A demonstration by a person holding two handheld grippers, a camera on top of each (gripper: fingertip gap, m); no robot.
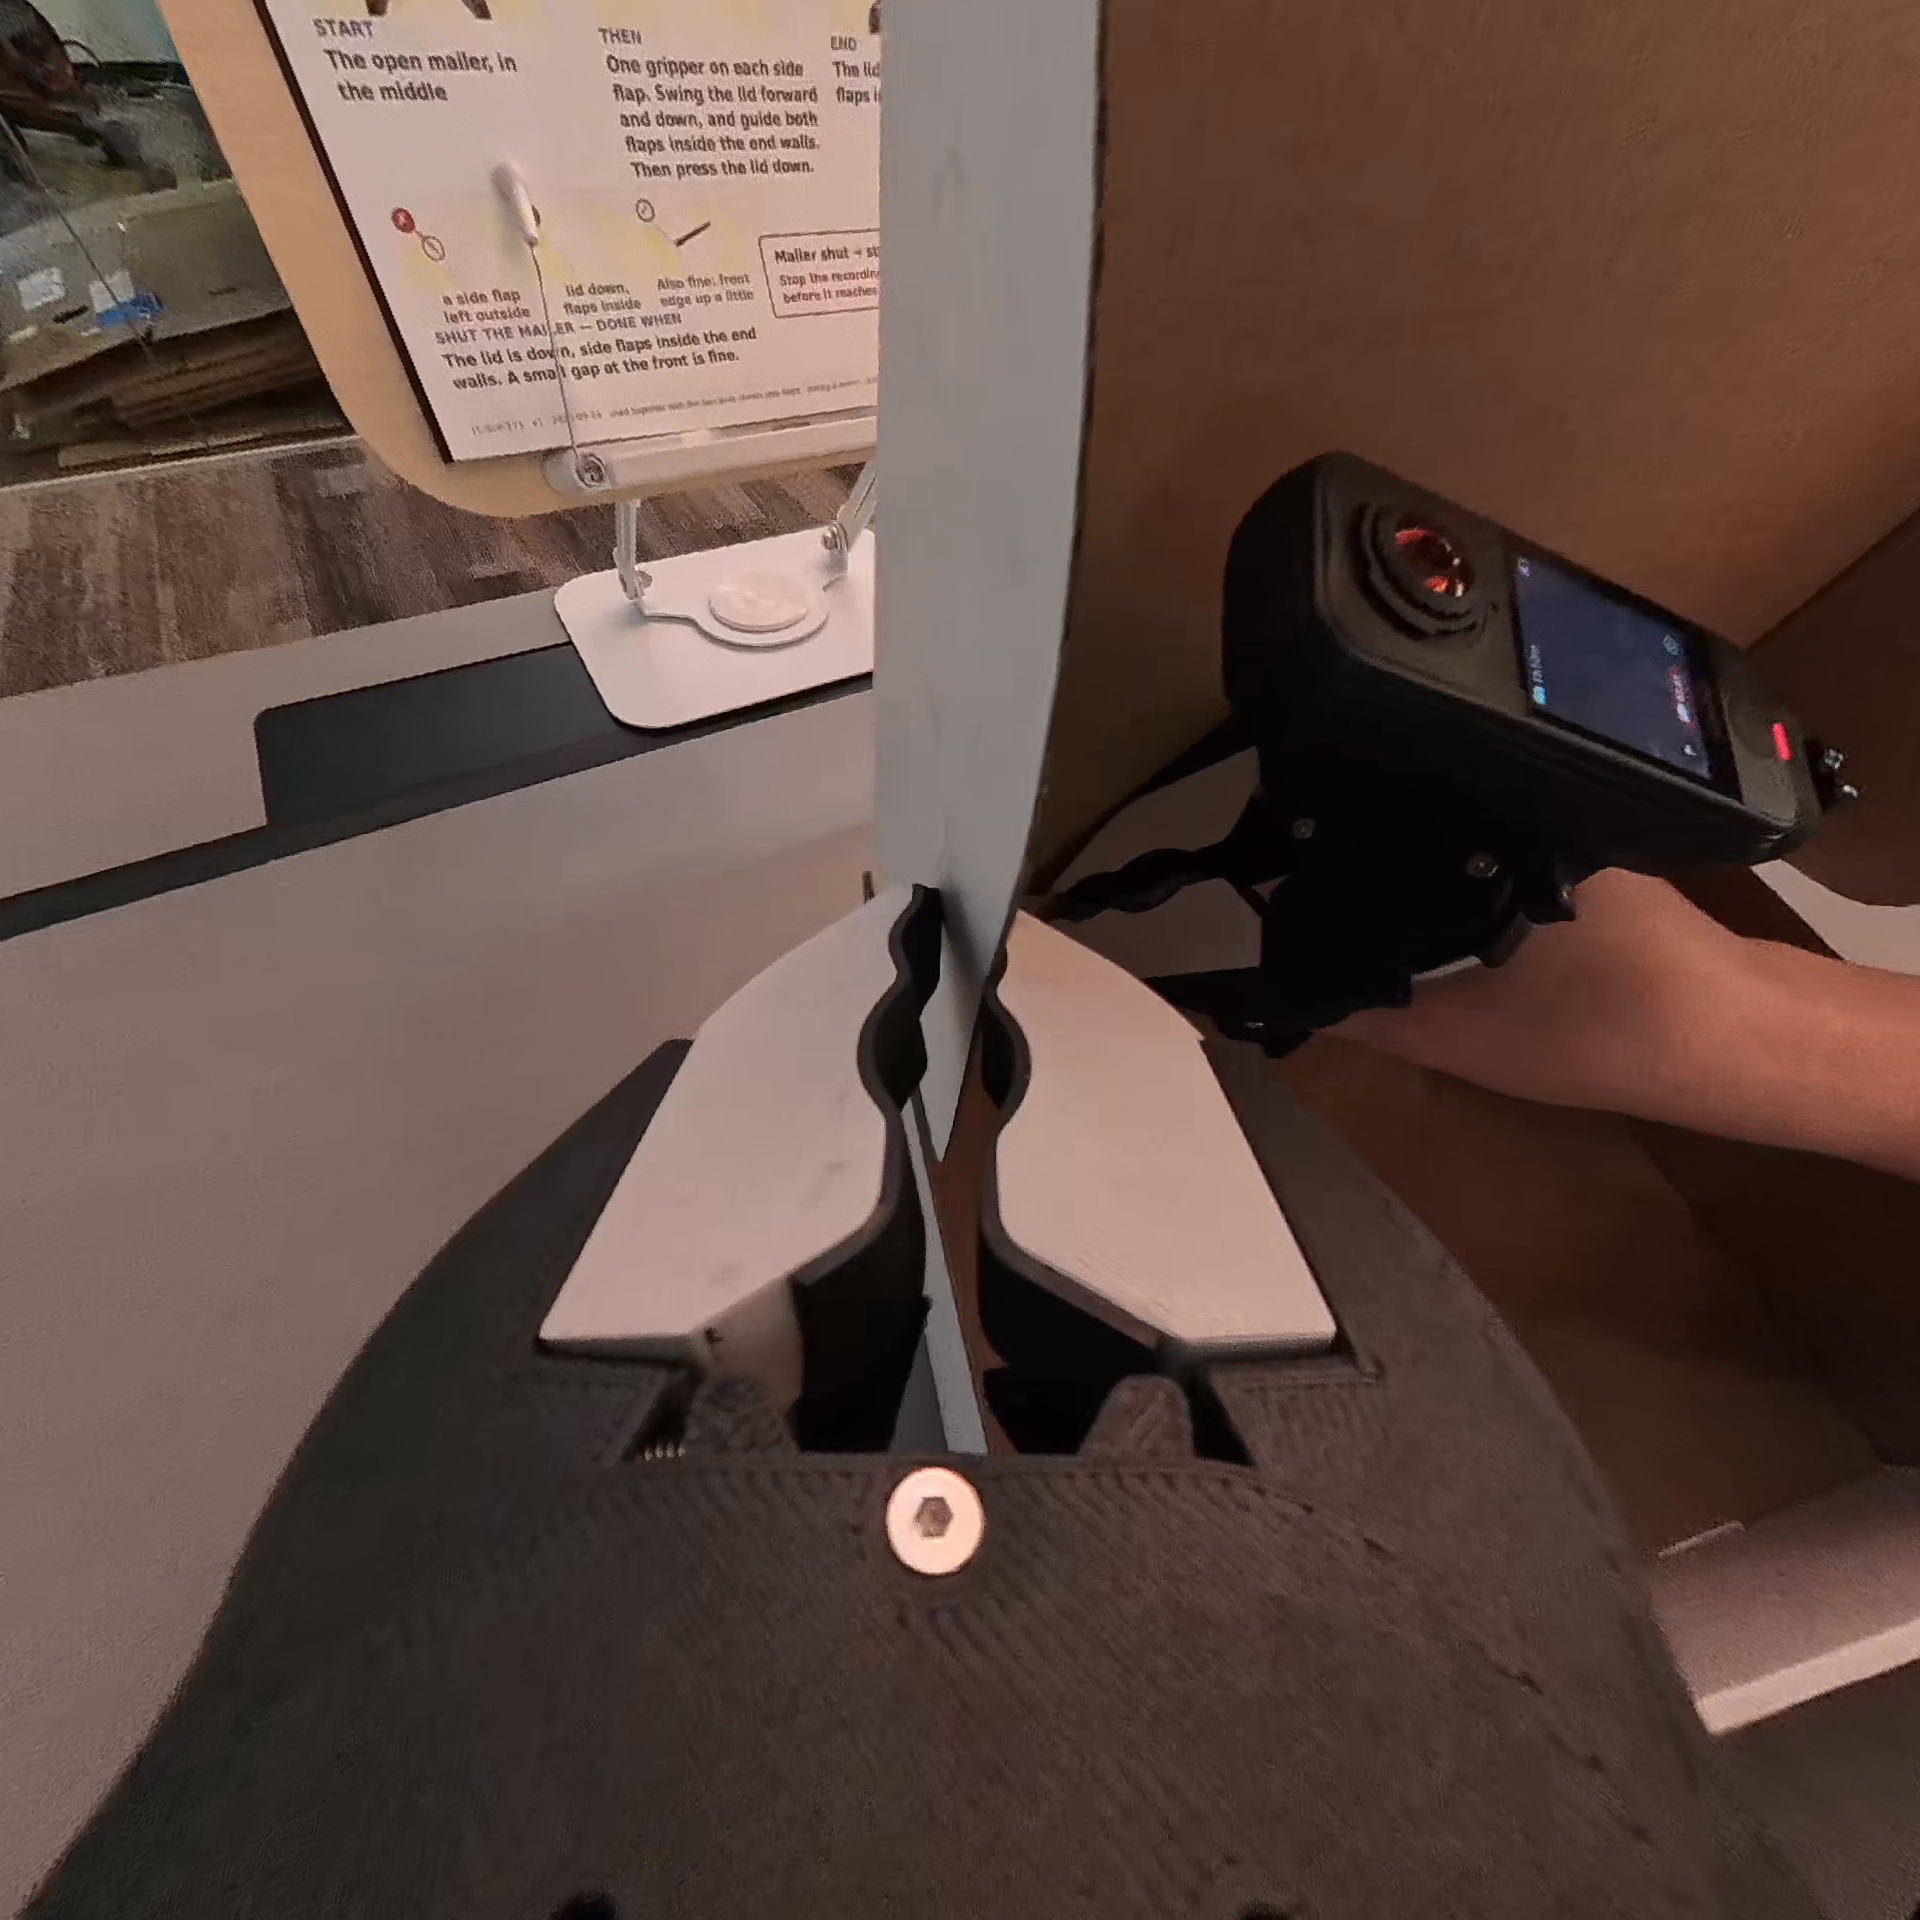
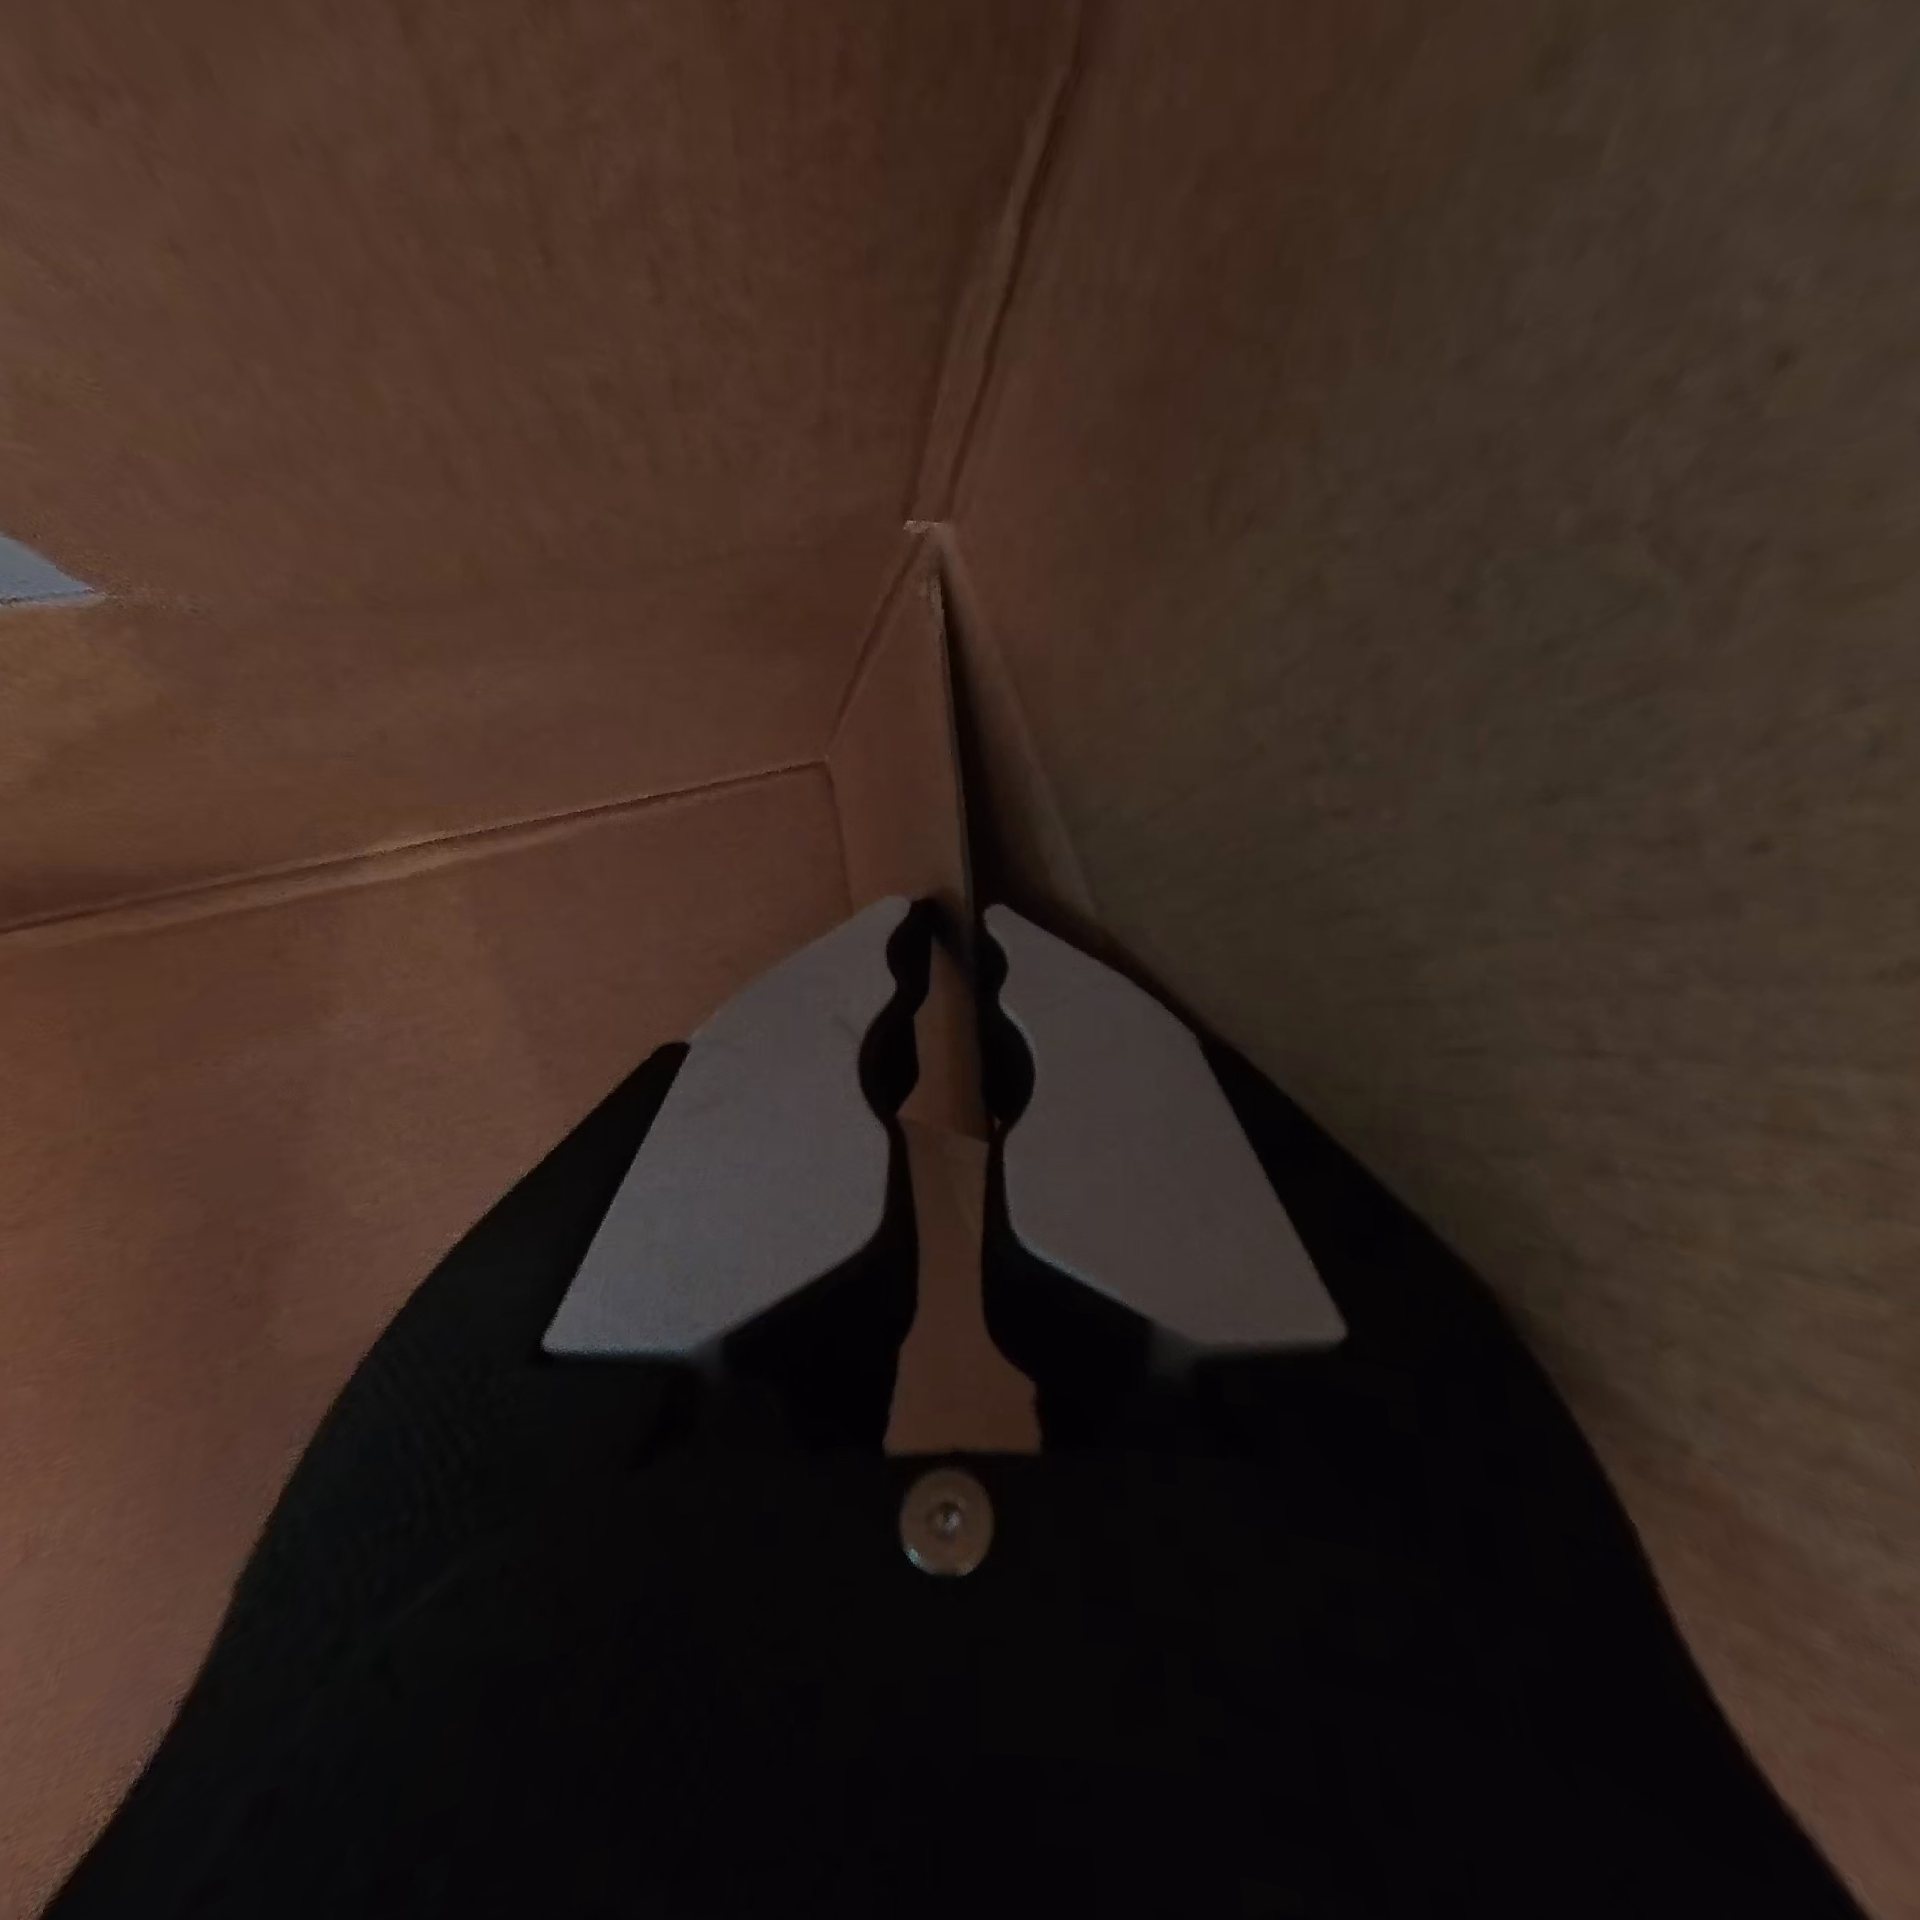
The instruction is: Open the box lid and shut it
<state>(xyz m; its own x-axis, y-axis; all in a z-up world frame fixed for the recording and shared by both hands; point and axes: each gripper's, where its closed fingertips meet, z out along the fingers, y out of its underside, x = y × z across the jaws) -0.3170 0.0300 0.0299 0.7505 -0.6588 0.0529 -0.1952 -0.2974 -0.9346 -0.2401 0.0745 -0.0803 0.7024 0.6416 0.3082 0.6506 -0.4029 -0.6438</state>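
The cardboard box has a pale blue-grey outside and a brown inside. In the left wrist view my left gripper (image 1: pixel 951 914) is shut on the lid's left side flap (image 1: pixel 977 520), which stands upright edge-on between the fingers. The brown inner face of the lid (image 1: pixel 1455 260) rises to the right. The right gripper's body and camera (image 1: pixel 1507 665) show there, held by a hand (image 1: pixel 1662 1008). In the right wrist view my right gripper (image 2: pixel 956 920) is shut on the brown right side flap (image 2: pixel 951 1195), with brown cardboard (image 2: pixel 468 416) all around it.
A printed instruction sheet (image 1: pixel 582 208) stands on a white stand (image 1: pixel 727 634) at the back of the grey table (image 1: pixel 312 1039), beside a dark mat (image 1: pixel 416 727). A pale part of the box wall (image 1: pixel 1787 1621) shows at lower right.
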